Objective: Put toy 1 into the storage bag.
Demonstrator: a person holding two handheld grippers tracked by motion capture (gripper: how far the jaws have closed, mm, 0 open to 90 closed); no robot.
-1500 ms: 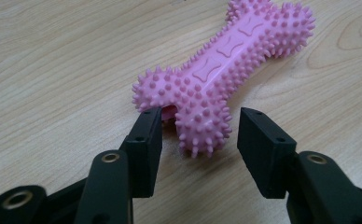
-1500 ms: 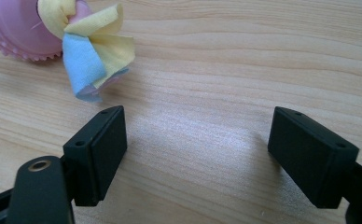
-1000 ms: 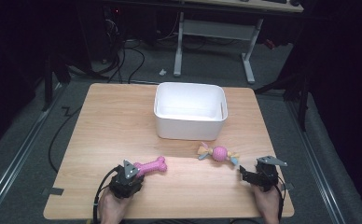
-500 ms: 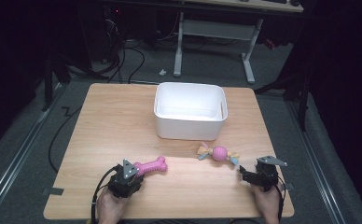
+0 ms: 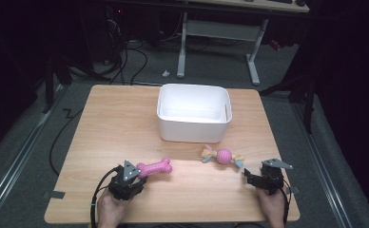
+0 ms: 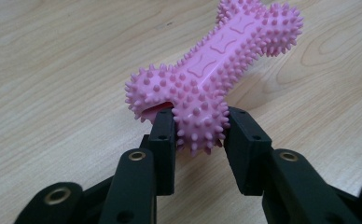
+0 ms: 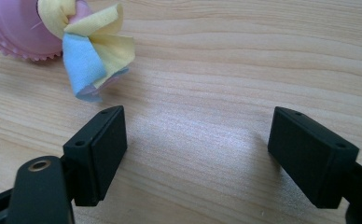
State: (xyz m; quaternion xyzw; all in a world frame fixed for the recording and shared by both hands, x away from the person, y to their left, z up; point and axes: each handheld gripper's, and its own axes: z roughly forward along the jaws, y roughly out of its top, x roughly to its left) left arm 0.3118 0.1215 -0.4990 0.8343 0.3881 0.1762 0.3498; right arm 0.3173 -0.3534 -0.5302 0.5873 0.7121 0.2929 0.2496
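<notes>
Left gripper view: tool (image 6: pixel 200 135) on pink bone (image 6: pixel 216 70)

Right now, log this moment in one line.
left tool: shut on pink bone | right tool: open, near ball toy | bin: empty

Bright, sharp tabletop amid dark surroundings
</notes>
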